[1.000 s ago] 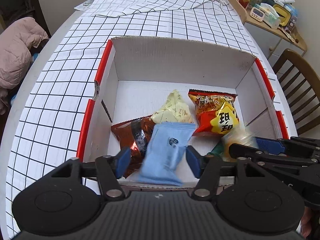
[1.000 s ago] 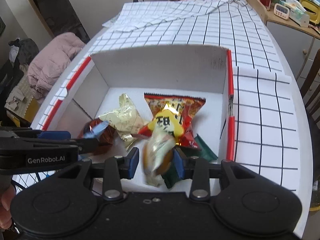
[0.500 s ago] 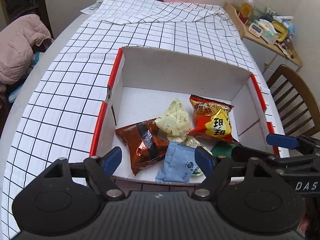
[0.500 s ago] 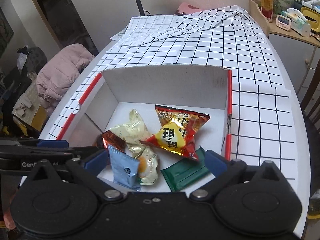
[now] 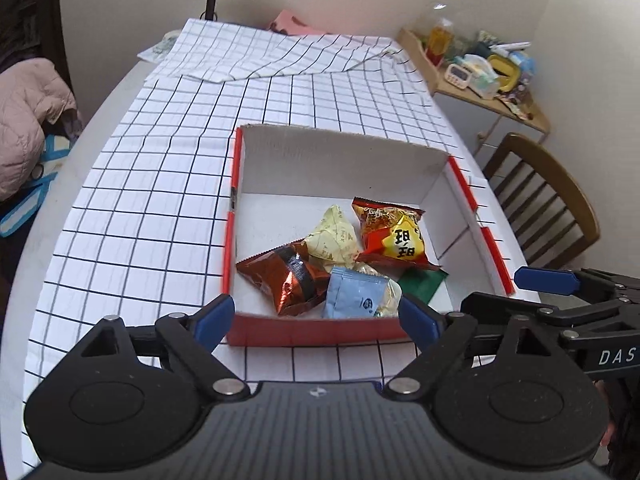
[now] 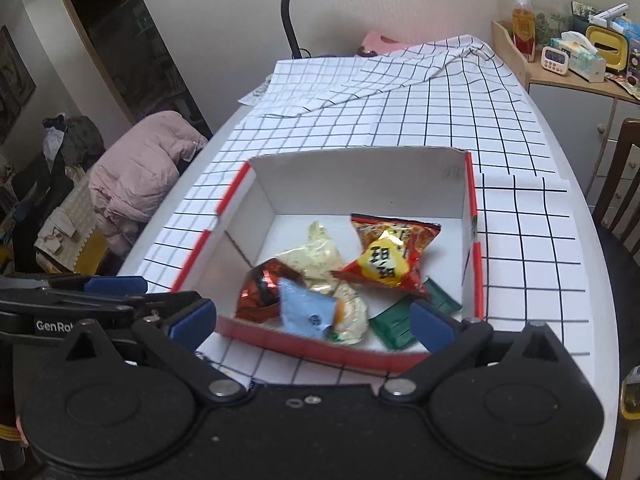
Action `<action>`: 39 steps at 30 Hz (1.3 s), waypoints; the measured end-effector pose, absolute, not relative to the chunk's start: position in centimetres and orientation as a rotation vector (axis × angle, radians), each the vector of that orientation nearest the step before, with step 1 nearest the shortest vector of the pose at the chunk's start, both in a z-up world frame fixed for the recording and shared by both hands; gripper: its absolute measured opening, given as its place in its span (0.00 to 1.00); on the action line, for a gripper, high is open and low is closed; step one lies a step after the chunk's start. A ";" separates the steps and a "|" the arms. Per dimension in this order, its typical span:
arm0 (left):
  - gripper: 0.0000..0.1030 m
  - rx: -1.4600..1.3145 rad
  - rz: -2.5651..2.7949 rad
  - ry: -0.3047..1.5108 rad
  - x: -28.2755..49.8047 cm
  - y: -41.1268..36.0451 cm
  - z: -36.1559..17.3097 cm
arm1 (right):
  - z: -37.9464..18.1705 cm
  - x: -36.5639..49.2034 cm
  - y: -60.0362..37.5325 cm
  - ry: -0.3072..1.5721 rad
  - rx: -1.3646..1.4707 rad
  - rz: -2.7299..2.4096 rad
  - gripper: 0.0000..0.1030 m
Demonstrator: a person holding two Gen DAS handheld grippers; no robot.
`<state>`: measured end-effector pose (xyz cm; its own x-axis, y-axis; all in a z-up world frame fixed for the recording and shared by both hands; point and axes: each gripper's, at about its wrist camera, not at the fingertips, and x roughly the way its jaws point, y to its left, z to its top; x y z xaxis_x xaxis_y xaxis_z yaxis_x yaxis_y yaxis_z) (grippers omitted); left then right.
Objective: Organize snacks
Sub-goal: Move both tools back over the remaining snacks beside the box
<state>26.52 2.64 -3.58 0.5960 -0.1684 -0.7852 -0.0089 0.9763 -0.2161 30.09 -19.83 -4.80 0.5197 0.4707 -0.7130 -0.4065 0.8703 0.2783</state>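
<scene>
Now both tongs, left (image 5: 316, 318) and right (image 6: 312, 320), hang wide and empty just short of the red-edged white cardboard box (image 5: 312, 334), whose crinkly foil snack packets (image 5: 362, 258) lie ahead, nearest the left.

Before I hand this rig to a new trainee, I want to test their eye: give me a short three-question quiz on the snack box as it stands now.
1. True or false: the left gripper holds the light blue packet.
2. Which packet lies nearest the box's right wall? A) copper-brown packet B) dark green packet C) pale yellow packet
3. Fill in: the red and yellow bag partly overlies the ____ packet.

Key: 1 false, both grippers, right gripper included, are open and empty, outside the box. 2 B. 3 dark green.
</scene>
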 end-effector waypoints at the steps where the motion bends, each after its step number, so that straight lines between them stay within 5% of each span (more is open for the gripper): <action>1: 0.88 -0.207 -0.104 0.923 26.1 3.1 -3.4 | -4.6 29.5 -19.7 0.872 0.082 0.528 1.00; 4: 0.97 -0.218 -0.131 0.908 24.7 4.5 -2.8 | -4.1 27.7 -19.1 0.859 0.102 0.536 1.00; 32: 0.97 -0.173 -0.068 1.062 20.9 10.4 -9.9 | -11.8 23.9 -14.7 1.023 0.010 0.335 0.98; 39: 0.97 -0.114 -0.081 1.145 21.5 9.5 -12.9 | -14.0 24.1 -12.9 1.017 -0.210 0.507 0.95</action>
<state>21.51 9.48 -12.93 0.4114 -0.1226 -0.9032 0.0064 0.9913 -0.1316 24.09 -12.91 -13.98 0.4234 0.3058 -0.8528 -0.4964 0.8657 0.0640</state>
